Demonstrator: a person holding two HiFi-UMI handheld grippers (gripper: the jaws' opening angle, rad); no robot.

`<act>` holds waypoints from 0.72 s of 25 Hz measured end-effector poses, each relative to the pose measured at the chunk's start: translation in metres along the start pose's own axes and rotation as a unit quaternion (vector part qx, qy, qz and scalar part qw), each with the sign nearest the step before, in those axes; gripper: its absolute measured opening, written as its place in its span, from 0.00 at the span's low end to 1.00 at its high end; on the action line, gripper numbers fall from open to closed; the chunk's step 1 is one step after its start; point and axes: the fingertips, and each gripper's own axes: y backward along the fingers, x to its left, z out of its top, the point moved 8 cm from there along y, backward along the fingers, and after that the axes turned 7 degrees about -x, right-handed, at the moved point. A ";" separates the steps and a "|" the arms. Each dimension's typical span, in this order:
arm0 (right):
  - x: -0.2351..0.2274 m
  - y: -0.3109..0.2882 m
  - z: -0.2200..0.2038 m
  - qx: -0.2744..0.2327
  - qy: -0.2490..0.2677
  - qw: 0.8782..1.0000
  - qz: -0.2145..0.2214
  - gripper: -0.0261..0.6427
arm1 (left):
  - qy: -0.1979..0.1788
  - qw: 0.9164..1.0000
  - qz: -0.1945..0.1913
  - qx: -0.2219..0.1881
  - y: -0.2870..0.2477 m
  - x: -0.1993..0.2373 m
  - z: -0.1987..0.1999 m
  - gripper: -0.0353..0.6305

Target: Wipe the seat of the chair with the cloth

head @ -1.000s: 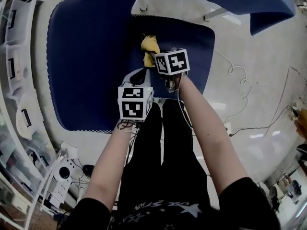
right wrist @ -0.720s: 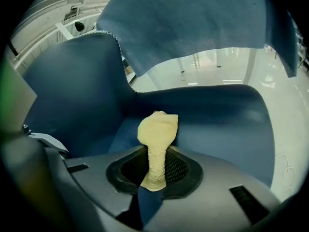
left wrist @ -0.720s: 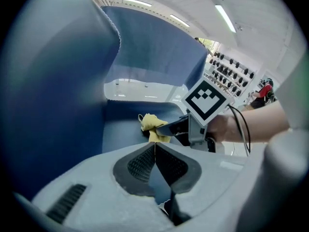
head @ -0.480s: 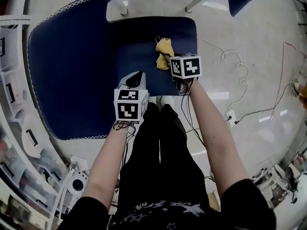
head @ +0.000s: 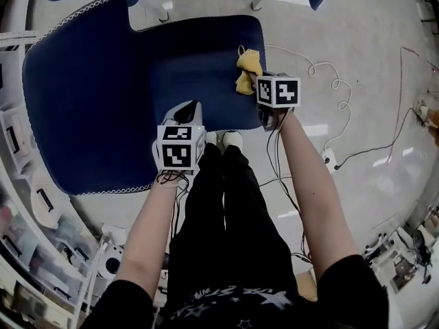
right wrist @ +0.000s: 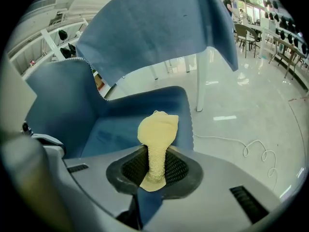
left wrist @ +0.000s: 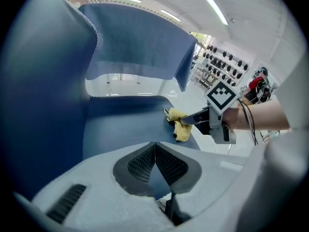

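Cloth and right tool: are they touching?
Touching. The right gripper view shows the cloth clamped between the jaws of the right tool.

The cloth (head: 245,70) lies on the chair seat (head: 199,60) at its right edge, gripped between the jaws of the right hand-held gripper (head: 255,81). The left hand-held gripper (head: 188,110) hangs to its left, over the seat's near edge. A cable (right wrist: 218,138) lies on the floor (head: 357,40) to the right of the chair.

In your head view the top edge cuts off the chair (head: 206,60) back, and your right gripper (head: 257,86) covers the near end of the cloth (head: 245,66). In the right gripper view the jaws hide its pinched middle. Items on the far rack (left wrist: 227,64) are too small to tell.
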 end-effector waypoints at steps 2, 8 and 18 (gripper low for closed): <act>-0.008 0.006 -0.003 -0.003 -0.003 1.000 -0.006 0.14 | 0.001 1.000 0.003 0.000 0.001 -0.007 -0.005 0.08; -0.031 0.024 -0.013 0.001 -0.015 0.999 -0.030 0.14 | 0.006 1.000 0.019 -0.003 0.013 -0.022 -0.018 0.08; -0.011 0.056 -0.004 0.013 0.031 0.999 0.039 0.14 | 0.032 0.996 0.078 -0.039 0.055 -0.030 -0.016 0.08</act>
